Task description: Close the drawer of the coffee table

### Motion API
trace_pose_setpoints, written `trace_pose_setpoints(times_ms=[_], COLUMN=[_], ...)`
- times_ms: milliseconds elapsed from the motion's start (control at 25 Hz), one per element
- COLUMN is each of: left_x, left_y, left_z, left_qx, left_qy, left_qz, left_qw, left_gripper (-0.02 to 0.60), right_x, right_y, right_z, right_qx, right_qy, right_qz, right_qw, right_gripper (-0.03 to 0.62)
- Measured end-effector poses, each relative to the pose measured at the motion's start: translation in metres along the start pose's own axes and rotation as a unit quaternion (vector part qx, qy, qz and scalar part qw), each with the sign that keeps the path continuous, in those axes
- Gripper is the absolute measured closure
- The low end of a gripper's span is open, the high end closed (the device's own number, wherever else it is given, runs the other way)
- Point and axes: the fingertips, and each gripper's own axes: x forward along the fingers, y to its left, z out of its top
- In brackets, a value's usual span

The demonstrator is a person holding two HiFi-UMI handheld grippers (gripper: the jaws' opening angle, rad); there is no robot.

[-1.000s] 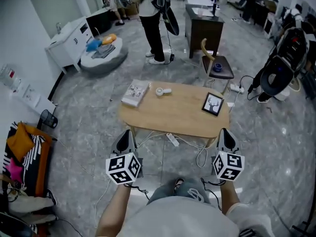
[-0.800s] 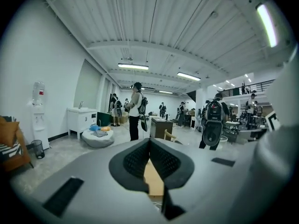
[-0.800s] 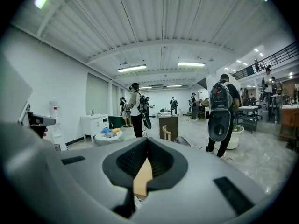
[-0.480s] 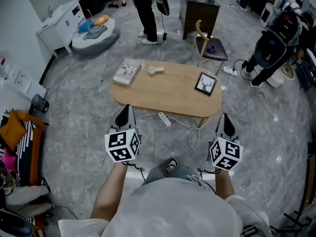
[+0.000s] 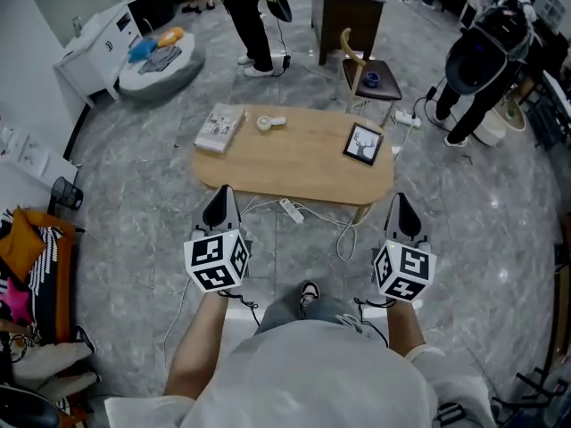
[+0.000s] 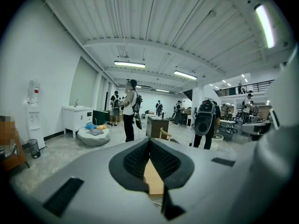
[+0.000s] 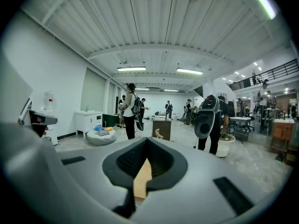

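The light wooden coffee table [image 5: 294,163] stands on the grey floor just ahead of me. Its drawer does not show in any view. My left gripper [image 5: 221,193] hangs before the table's near left edge, jaws shut and empty. My right gripper [image 5: 401,200] is level with it off the near right corner, also shut and empty. In the left gripper view the shut jaws [image 6: 149,141] meet above a strip of the table top [image 6: 154,183]. The right gripper view shows the same, with the right gripper [image 7: 147,148] above the wood [image 7: 141,180].
On the table lie a booklet [image 5: 219,127], a small white object [image 5: 268,123] and a picture frame [image 5: 363,144]. A power strip [image 5: 292,210] and cables trail underneath. A chair [image 5: 370,74], a dark cabinet [image 5: 346,12] and standing people [image 5: 250,16] are behind it. Clothes [image 5: 36,275] are piled at left.
The head view has shifted, so the table and both grippers sit higher in the picture. Both grippers stay side by side before the table, jaws shut throughout.
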Motion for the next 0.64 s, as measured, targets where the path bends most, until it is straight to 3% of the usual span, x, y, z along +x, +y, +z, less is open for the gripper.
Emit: trace_pose_setpoints(times_ms=[440, 640], left_x=[0.008, 0.015], left_y=[0.002, 0.009], left_z=[0.002, 0.008], left_qx=[0.02, 0.01], left_qy=[0.0, -0.008], left_qz=[-0.014, -0.01], left_qw=[0.9997, 0.9999], left_gripper=[0.586, 0.586], right_x=[0.004, 0.009], right_y=[0.009, 0.008], right_z=[0.003, 0.002], right_qx=[-0.006, 0.004], right_qy=[0.001, 0.003], right_qz=[0.008, 0.005], right_qw=[1.0, 1.0], right_gripper=[0.595, 0.595])
